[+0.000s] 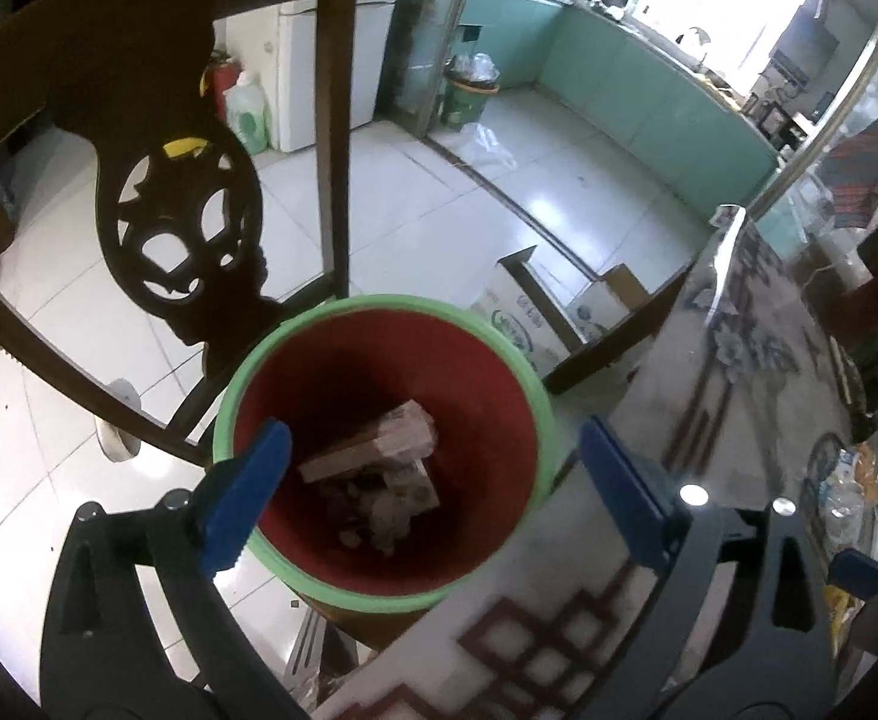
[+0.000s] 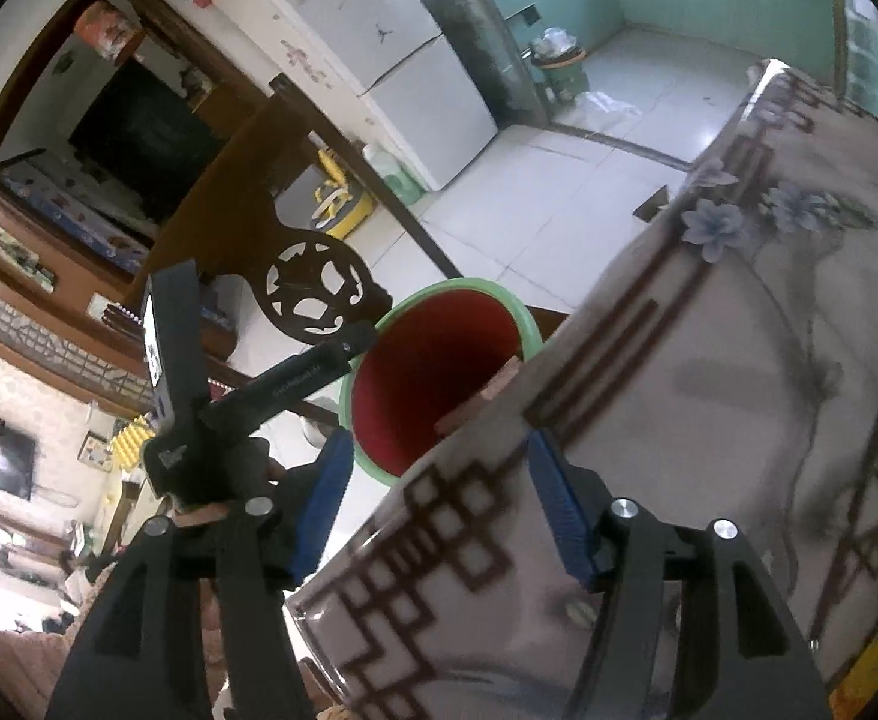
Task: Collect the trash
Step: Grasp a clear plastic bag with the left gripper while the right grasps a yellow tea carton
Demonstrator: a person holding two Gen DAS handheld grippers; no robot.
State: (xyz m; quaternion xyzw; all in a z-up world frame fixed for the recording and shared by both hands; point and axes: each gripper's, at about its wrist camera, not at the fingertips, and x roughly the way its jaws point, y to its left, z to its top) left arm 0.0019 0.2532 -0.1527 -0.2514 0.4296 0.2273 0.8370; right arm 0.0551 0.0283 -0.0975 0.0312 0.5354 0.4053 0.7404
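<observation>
A red trash bin with a green rim (image 1: 379,306) stands beside the table edge; it also shows in the right wrist view (image 2: 439,294). Inside lie a brown cardboard packet (image 1: 379,447) and crumpled grey scraps (image 1: 379,516). My left gripper (image 1: 433,492) is open and empty, its blue fingers straddling the bin's mouth from above. My right gripper (image 2: 439,510) is open and empty, over the table edge just short of the bin. The left gripper's black body (image 2: 259,408) shows in the right wrist view beside the bin.
A dark carved wooden chair (image 1: 181,228) stands right behind the bin. The table with a flower-patterned cover (image 2: 739,360) fills the right side. An open cardboard box (image 1: 535,312) sits on the tiled floor. A second green bin (image 1: 469,96) stands in the kitchen doorway.
</observation>
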